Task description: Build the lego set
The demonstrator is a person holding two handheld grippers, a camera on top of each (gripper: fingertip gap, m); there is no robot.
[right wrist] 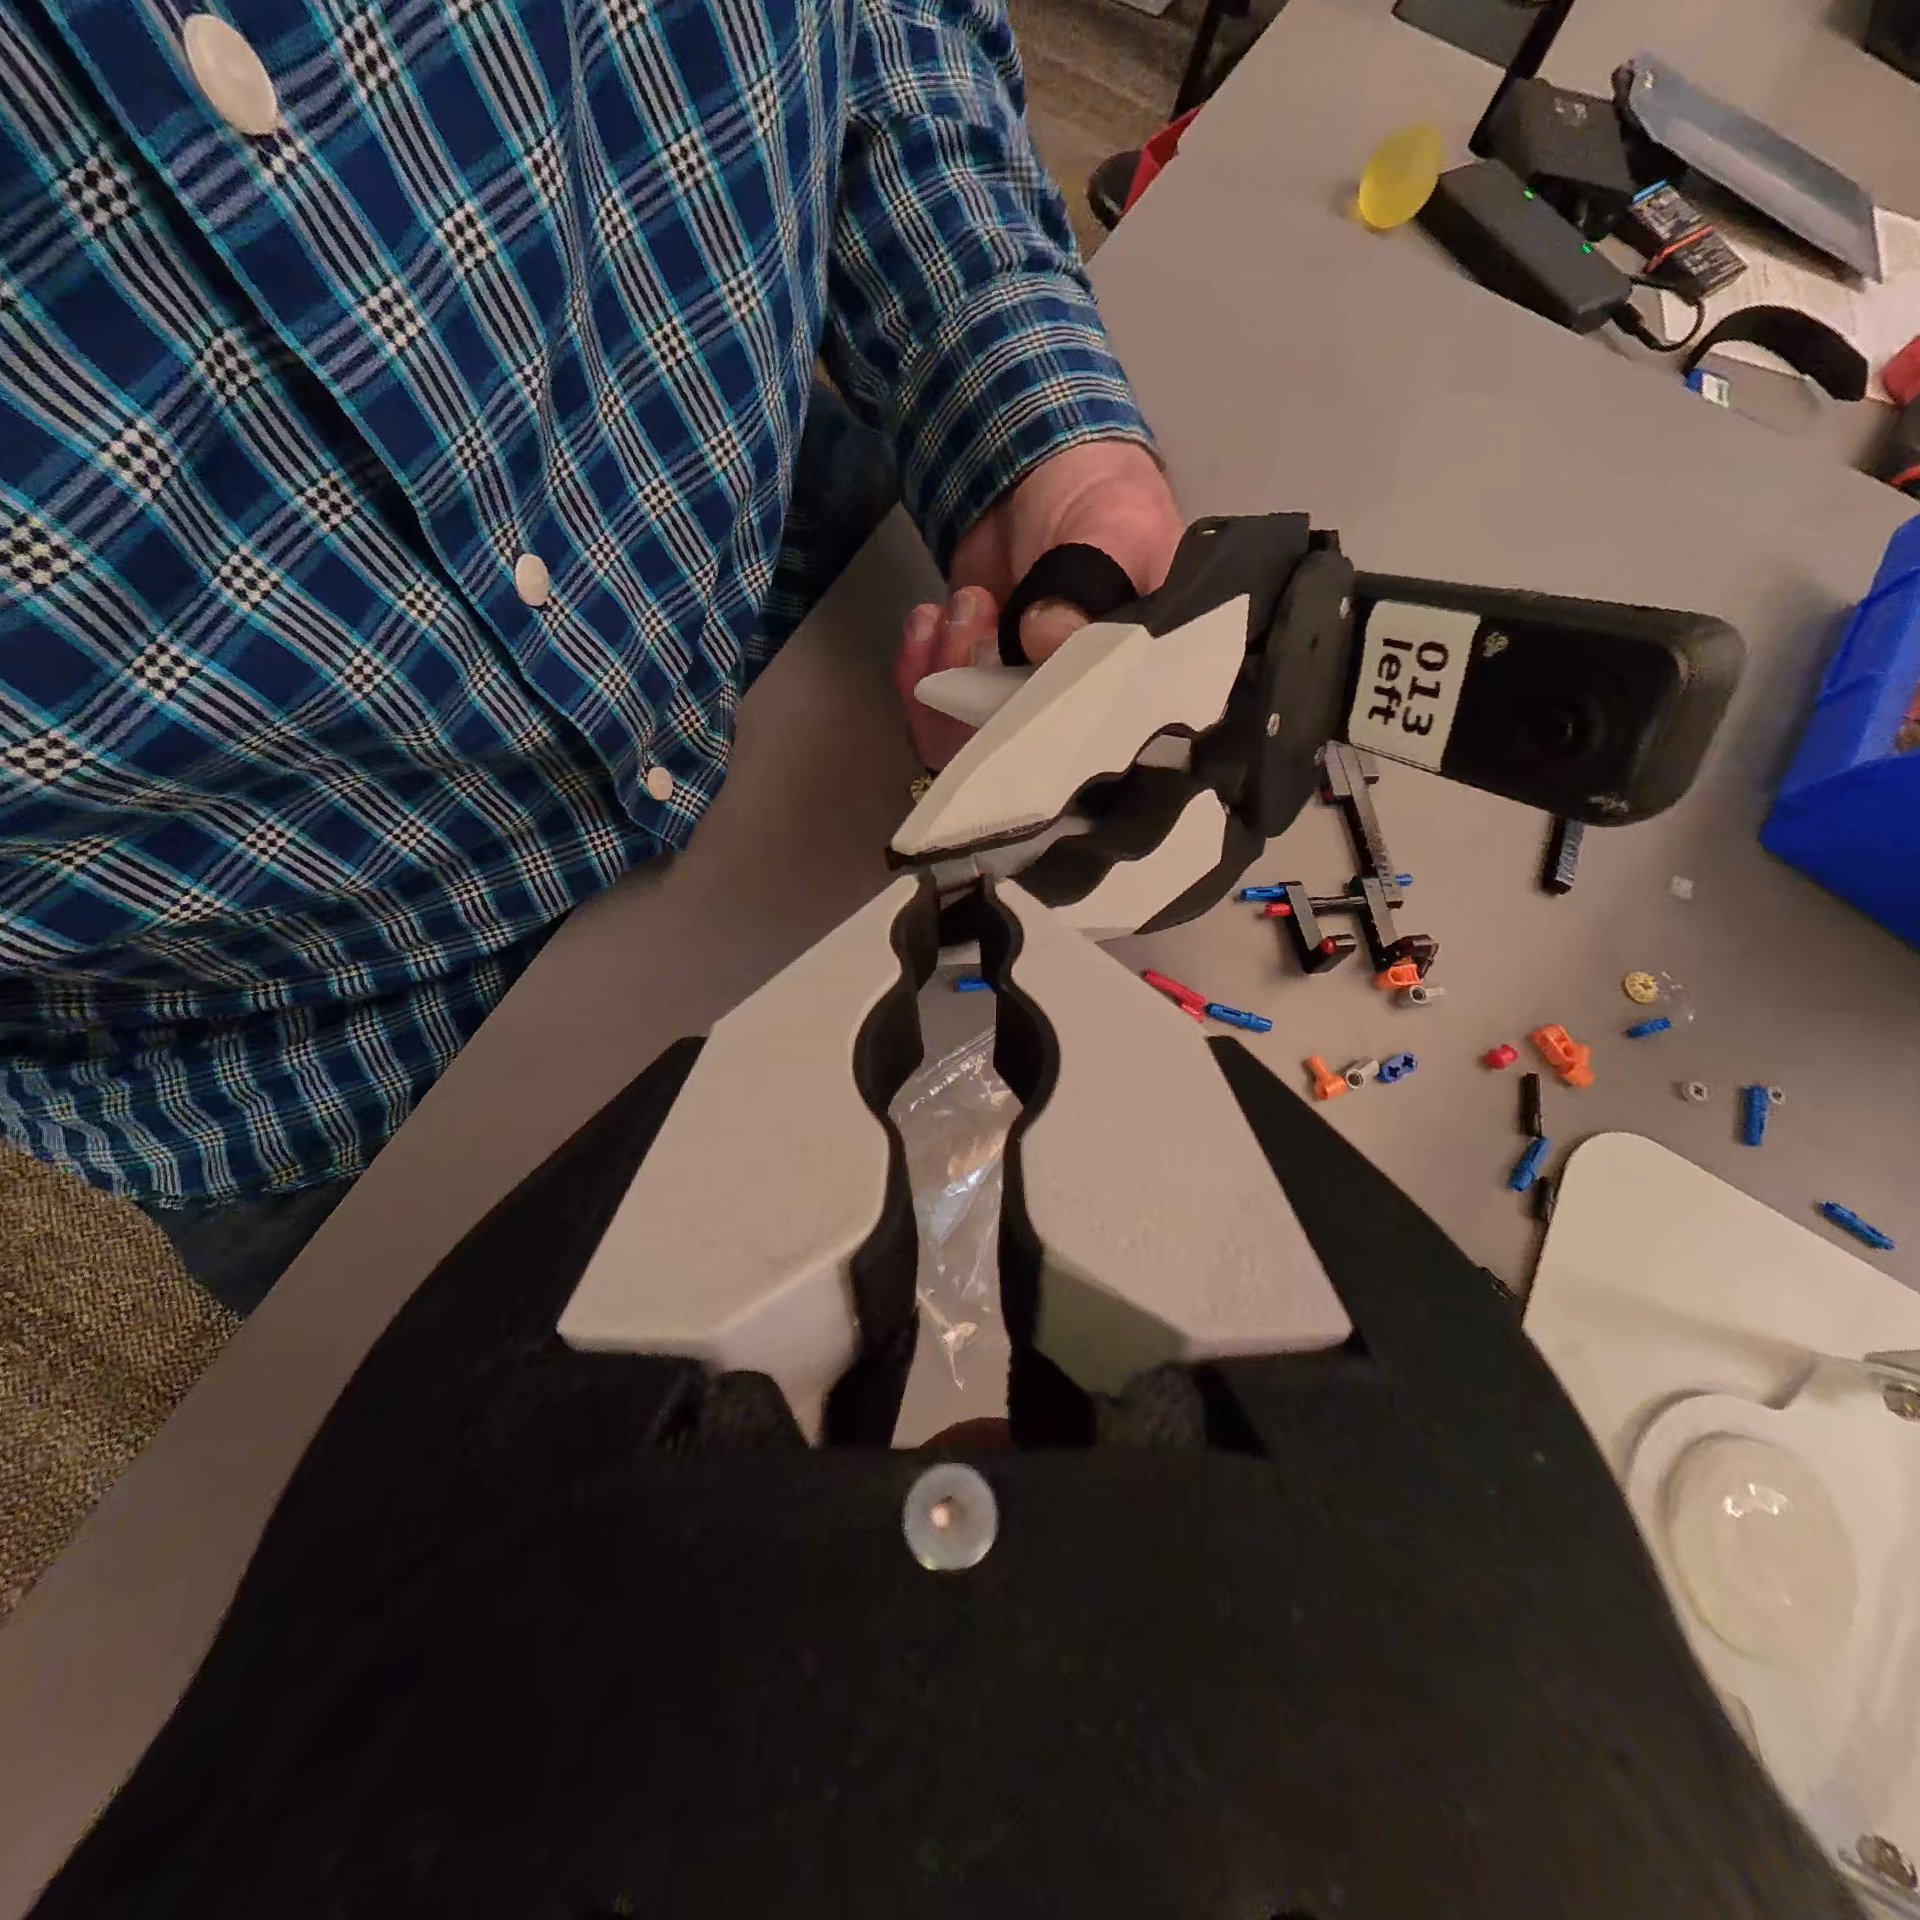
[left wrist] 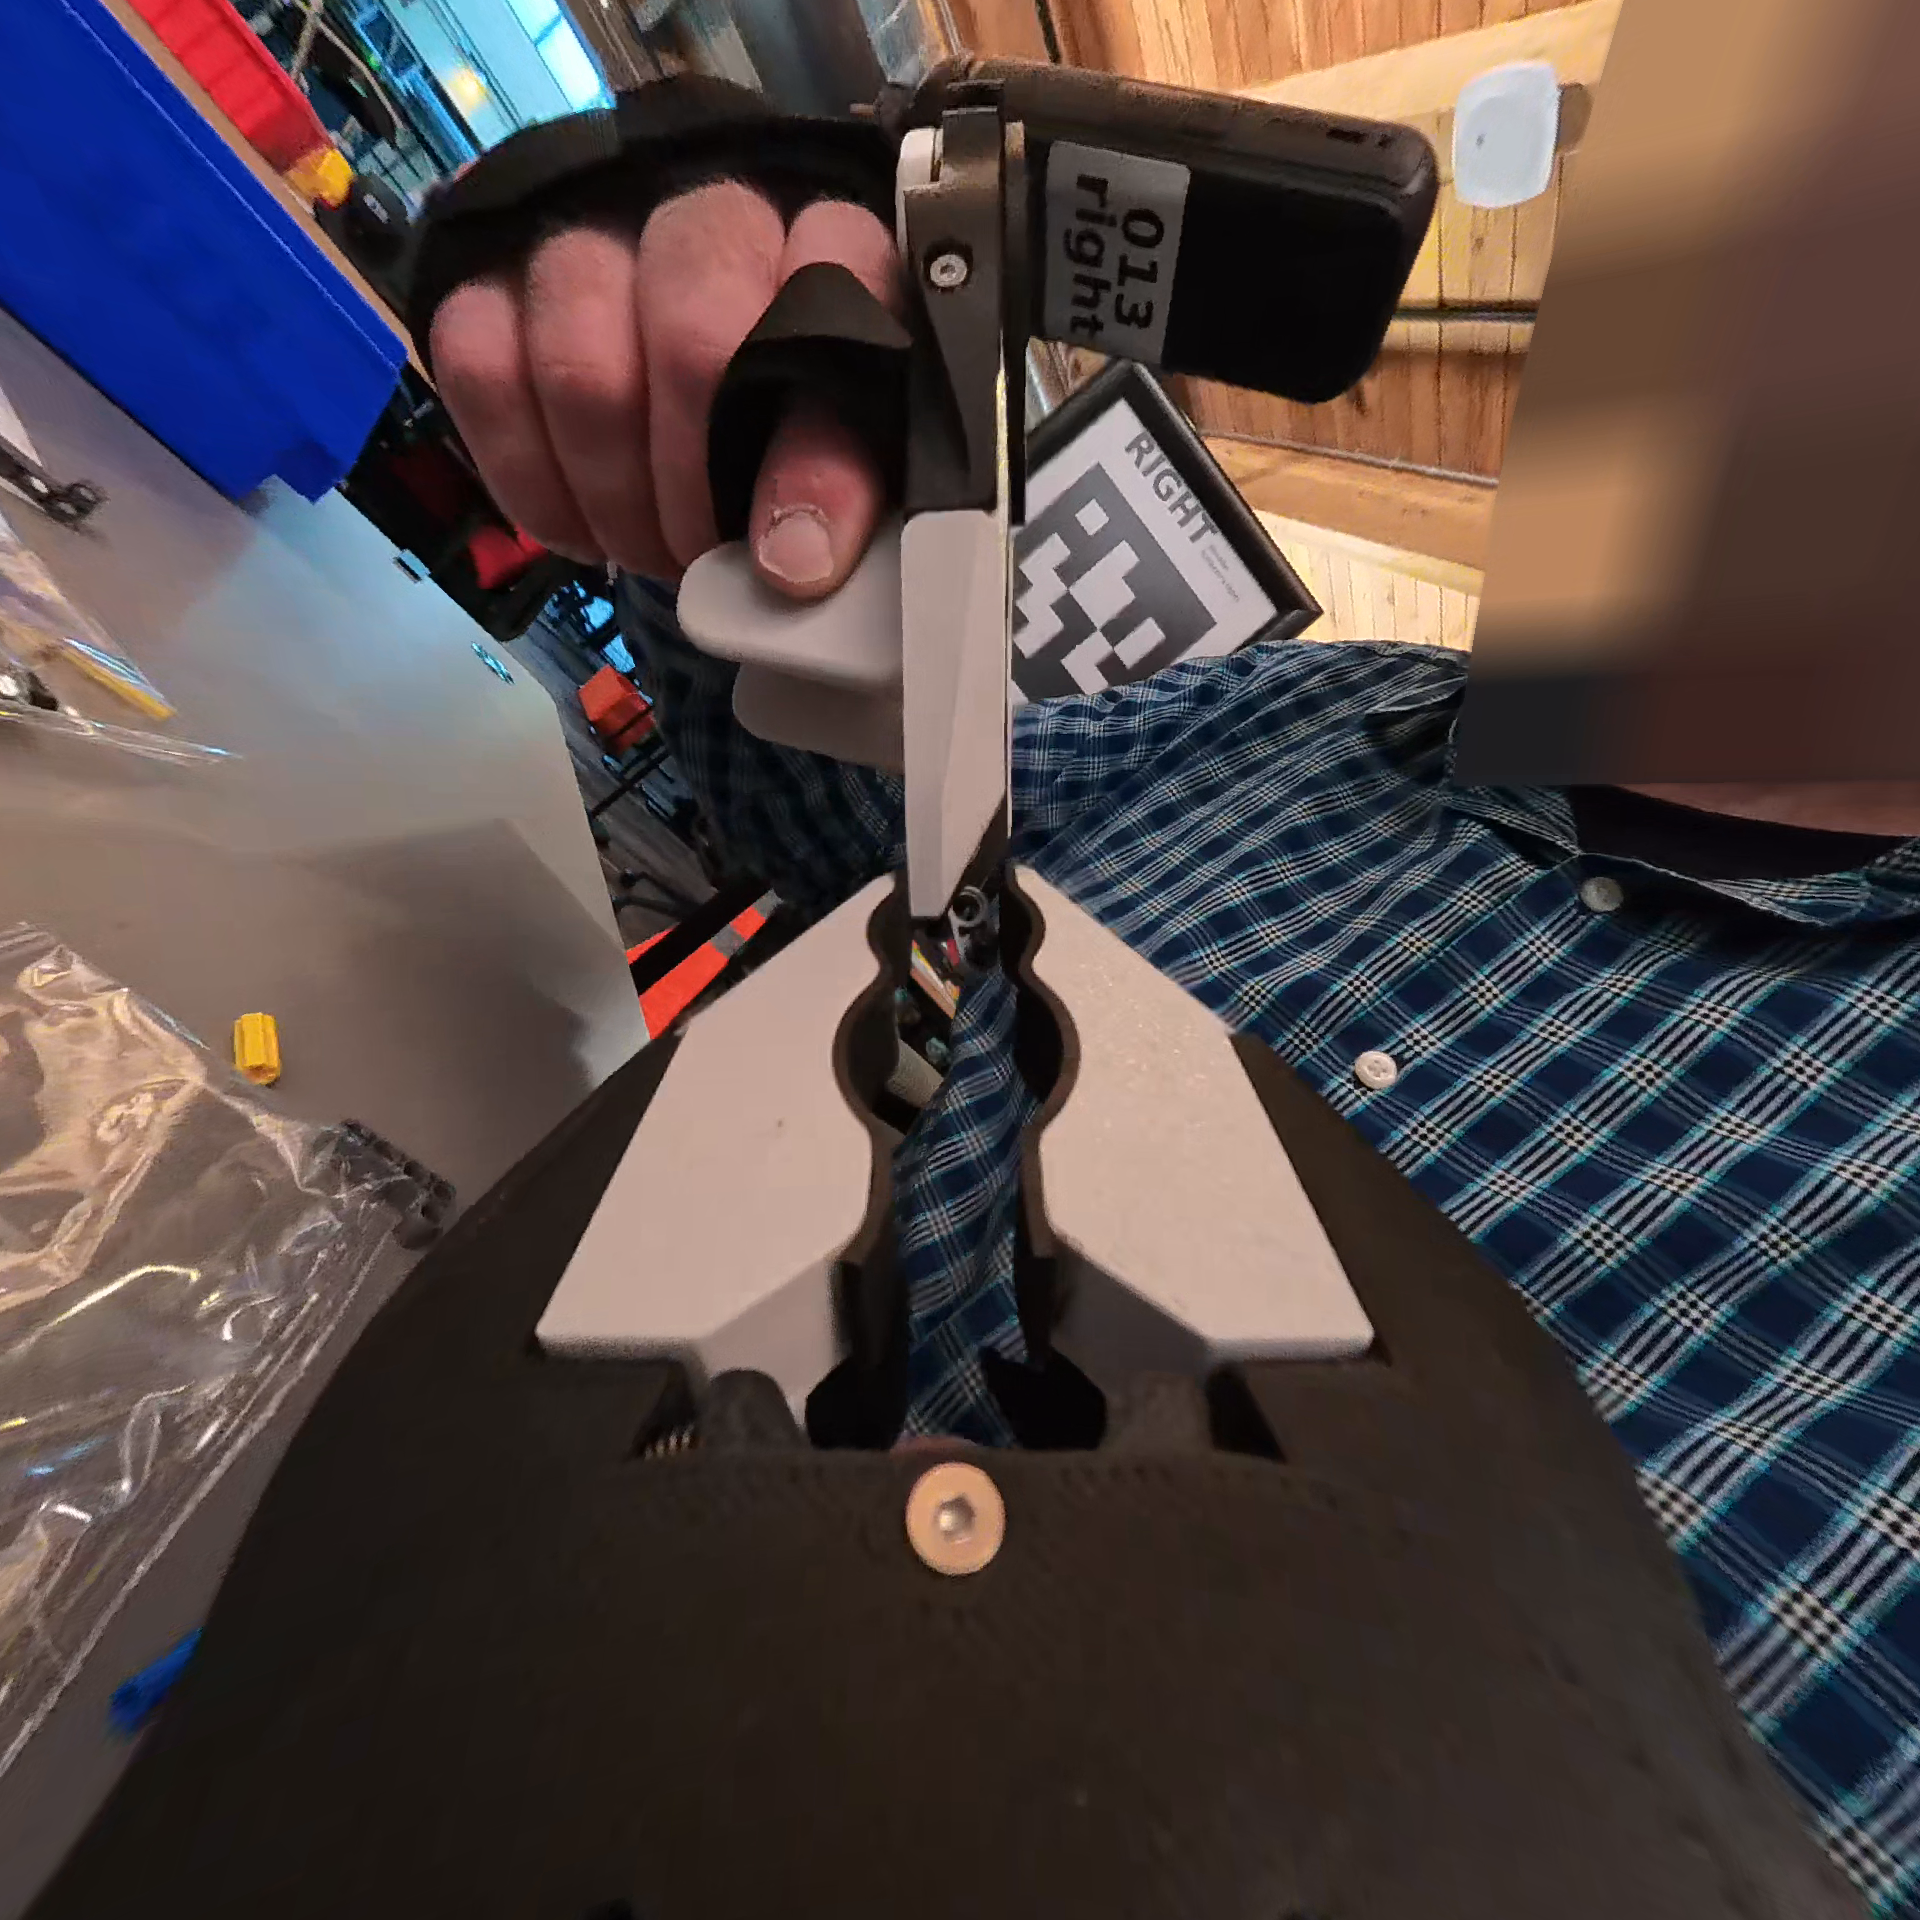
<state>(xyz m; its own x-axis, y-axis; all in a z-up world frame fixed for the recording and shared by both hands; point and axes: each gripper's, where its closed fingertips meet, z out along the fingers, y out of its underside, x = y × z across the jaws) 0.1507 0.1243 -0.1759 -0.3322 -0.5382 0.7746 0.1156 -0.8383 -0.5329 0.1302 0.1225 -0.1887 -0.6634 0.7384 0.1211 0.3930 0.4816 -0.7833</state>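
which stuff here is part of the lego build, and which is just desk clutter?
Build:
- left gripper and right gripper, tips meeting over a small piece
- half-built black assembly
- loose pins and connectors
- yellow piece
- clear parts bag

Clutter:
- power bricks
- yellow disc
- blue bin
- white tray

The two claws meet tip to tip above the worktop (right wrist: 1299, 395) edge, in front of the person's shirt (right wrist: 364, 468), with loose lego pieces (right wrist: 1455, 1049) scattered on the worktop beyond them (a bin (right wrist: 1860, 769) stands further right) and a plastic bag (left wrist: 156, 1247) lying to the left.
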